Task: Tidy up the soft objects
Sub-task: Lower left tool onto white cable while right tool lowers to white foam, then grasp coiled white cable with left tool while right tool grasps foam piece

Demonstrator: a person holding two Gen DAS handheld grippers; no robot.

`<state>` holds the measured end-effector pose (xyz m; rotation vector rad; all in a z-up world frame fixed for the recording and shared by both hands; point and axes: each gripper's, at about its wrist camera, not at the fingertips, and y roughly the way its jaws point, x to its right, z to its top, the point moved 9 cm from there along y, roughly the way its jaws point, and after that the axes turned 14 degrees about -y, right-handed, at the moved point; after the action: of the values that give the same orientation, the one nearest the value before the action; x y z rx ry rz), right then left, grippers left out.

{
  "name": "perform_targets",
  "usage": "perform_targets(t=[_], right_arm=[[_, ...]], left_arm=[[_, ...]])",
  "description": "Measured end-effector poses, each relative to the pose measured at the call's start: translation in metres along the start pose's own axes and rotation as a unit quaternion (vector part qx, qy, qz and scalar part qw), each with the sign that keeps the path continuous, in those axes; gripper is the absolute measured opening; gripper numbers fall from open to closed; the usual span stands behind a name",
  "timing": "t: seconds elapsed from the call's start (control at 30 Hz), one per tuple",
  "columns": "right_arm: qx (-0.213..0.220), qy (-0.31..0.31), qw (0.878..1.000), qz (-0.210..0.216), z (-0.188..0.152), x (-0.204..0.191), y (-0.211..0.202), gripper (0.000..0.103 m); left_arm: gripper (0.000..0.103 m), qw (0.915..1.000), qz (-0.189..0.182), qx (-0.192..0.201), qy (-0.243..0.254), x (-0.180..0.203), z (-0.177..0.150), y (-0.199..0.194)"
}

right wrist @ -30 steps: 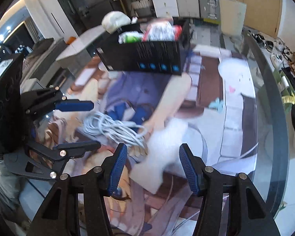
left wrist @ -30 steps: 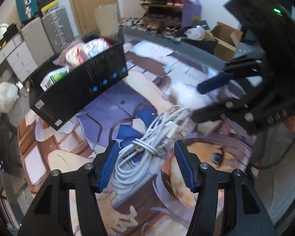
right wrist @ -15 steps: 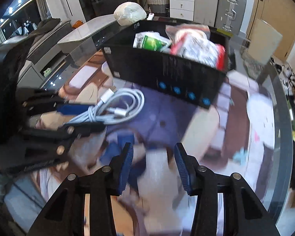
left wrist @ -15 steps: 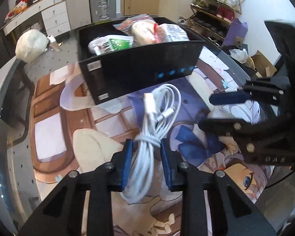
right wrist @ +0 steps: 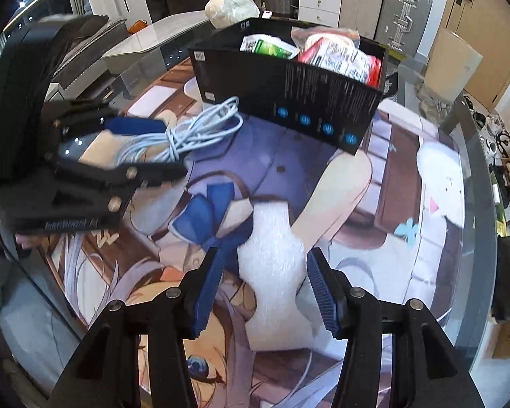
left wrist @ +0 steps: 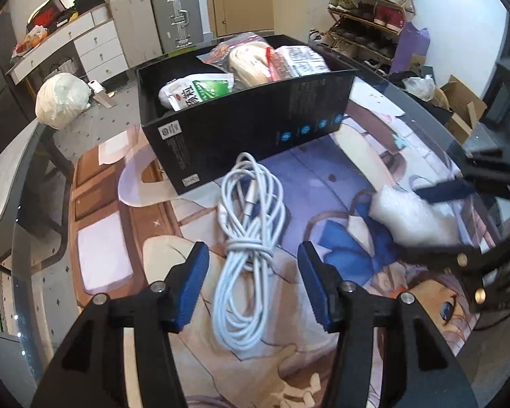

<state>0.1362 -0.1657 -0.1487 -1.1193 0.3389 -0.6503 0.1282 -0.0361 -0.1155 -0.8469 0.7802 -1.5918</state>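
Two handheld black grippers with blue ribbed pads work over a glass-topped table (right wrist: 472, 156) covered by a large illustrated anime-print mat (left wrist: 323, 183). The left gripper (left wrist: 253, 285) points down at a bundled white charging cable (left wrist: 248, 238), coiled and wrapped around its own middle, which lies flat on the mat; its jaws are opening, the cable running between them with a clear gap to the pads (left wrist: 192, 285) on either side. The right gripper (right wrist: 263, 287) hangs above a flat, irregular piece of white foam padding (right wrist: 275, 272) lying on the mat; its jaws too are opening, and the foam sits between them without being pinched, though its right edge comes close to one pad. Just beyond the cable stands an open black cardboard box (left wrist: 255, 125) with small blue round icons along its side, and the cable's far loops reach almost to its wall. Inside the box are a white-and-green soft packet (left wrist: 195, 93), a clear zip bag holding cream-coloured cord (left wrist: 248, 59) and a red-and-white printed packet (right wrist: 343, 57). From the left camera, the right gripper appears at the frame's right edge with the foam beneath it.
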Motion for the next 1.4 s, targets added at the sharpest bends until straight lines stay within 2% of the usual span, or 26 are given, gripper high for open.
perform_targets(t=[0.03, 0.07, 0.1, 0.37, 0.4, 0.43, 0.47, 0.53, 0.63, 0.8, 0.87, 0.9, 0.93, 0.97, 1.4], right_arm=[[-0.005, -0.003, 1.0, 0.003, -0.003, -0.002, 0.001, 0.047], [-0.012, -0.01, 1.0, 0.007, -0.003, -0.005, 0.005, 0.038], [-0.01, -0.01, 1.0, 0.005, -0.001, -0.005, 0.006, 0.038], [0.022, 0.01, 1.0, -0.016, 0.019, 0.011, -0.001, 0.038], [0.024, 0.009, 0.999, -0.019, 0.02, 0.011, -0.001, 0.038], [0.026, 0.01, 0.999, -0.021, 0.02, 0.013, -0.001, 0.039], [0.026, 0.011, 0.999, -0.024, 0.019, 0.013, -0.002, 0.04], [0.024, 0.009, 0.999, -0.028, 0.018, 0.014, 0.0, 0.044], [0.016, 0.012, 0.999, -0.025, 0.012, 0.016, 0.002, 0.05], [0.001, 0.011, 1.0, -0.025, 0.008, 0.017, 0.012, 0.051], [-0.001, 0.011, 1.0, -0.024, 0.009, 0.017, 0.012, 0.051], [-0.001, 0.01, 1.0, -0.021, 0.009, 0.016, 0.013, 0.049], [-0.001, 0.008, 1.0, -0.021, 0.009, 0.015, 0.012, 0.04], [0.0, 0.003, 1.0, -0.019, 0.01, 0.013, 0.012, 0.036], [0.017, 0.009, 1.0, -0.018, 0.018, 0.013, 0.003, 0.036]], left_arm=[[0.032, 1.0, 0.002, -0.001, -0.001, -0.001, 0.001, 0.001], [0.029, 1.0, -0.005, -0.005, -0.003, 0.0, 0.001, 0.003], [0.028, 0.9997, -0.017, -0.013, -0.005, 0.002, 0.001, 0.004], [0.03, 0.9989, -0.037, -0.027, -0.013, 0.002, -0.014, -0.005], [0.036, 0.9989, -0.034, -0.03, -0.007, 0.002, -0.017, -0.003], [0.051, 0.9991, -0.03, -0.031, -0.001, 0.002, -0.019, -0.002], [0.058, 0.9992, -0.028, -0.027, 0.002, 0.003, -0.019, -0.001], [0.057, 0.9997, -0.015, -0.02, 0.004, 0.001, -0.019, 0.0], [0.057, 0.9997, -0.016, -0.02, 0.006, 0.005, -0.018, 0.001], [0.057, 0.9997, -0.013, -0.018, 0.013, 0.012, -0.015, 0.004], [0.05, 0.9996, -0.015, -0.02, 0.011, 0.012, -0.014, 0.005], [0.031, 0.9996, -0.018, -0.02, 0.011, 0.013, -0.014, 0.005], [0.028, 0.9996, -0.019, -0.017, 0.013, 0.014, -0.014, 0.004], [0.028, 0.9995, -0.02, -0.018, 0.016, 0.014, -0.013, 0.003], [0.028, 0.999, -0.04, -0.012, 0.015, 0.02, -0.012, -0.006]])
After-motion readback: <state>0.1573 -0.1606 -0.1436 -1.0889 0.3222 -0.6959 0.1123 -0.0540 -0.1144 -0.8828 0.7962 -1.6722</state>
